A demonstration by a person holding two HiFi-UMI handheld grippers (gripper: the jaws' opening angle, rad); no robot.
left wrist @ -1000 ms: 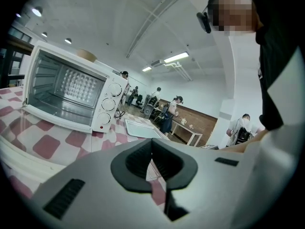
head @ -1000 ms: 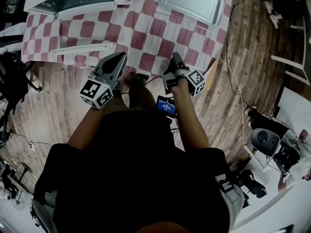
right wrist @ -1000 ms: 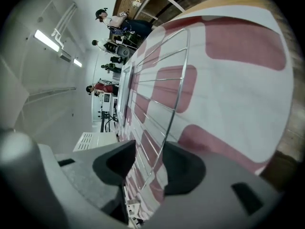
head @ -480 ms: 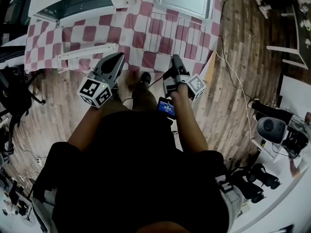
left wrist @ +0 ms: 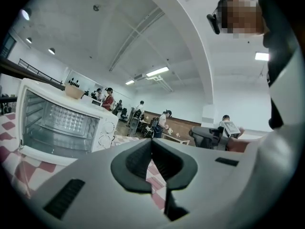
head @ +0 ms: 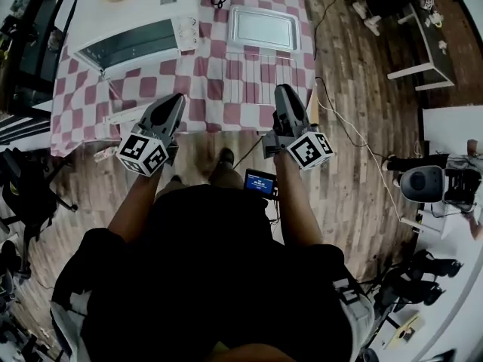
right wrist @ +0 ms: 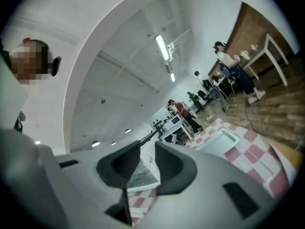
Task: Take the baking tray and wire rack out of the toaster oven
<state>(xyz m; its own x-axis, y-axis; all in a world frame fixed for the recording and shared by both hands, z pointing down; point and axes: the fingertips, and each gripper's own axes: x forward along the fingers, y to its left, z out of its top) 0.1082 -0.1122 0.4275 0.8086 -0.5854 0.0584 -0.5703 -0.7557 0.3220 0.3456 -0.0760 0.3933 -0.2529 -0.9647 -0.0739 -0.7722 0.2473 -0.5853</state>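
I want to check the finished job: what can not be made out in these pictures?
- Knob markings on the white toaster oven: too small in the head view and the left gripper view.
- Thin silver wire rack: bars too fine to count in the head view.
- Small blue screen: text too small in the head view.

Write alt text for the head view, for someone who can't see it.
From above, a person holds a left hand-held gripper and a right hand-held gripper, whose empty jaws have just been closing, before a checked table. On it lie a baking tray and wire rack beside an open white toaster oven.
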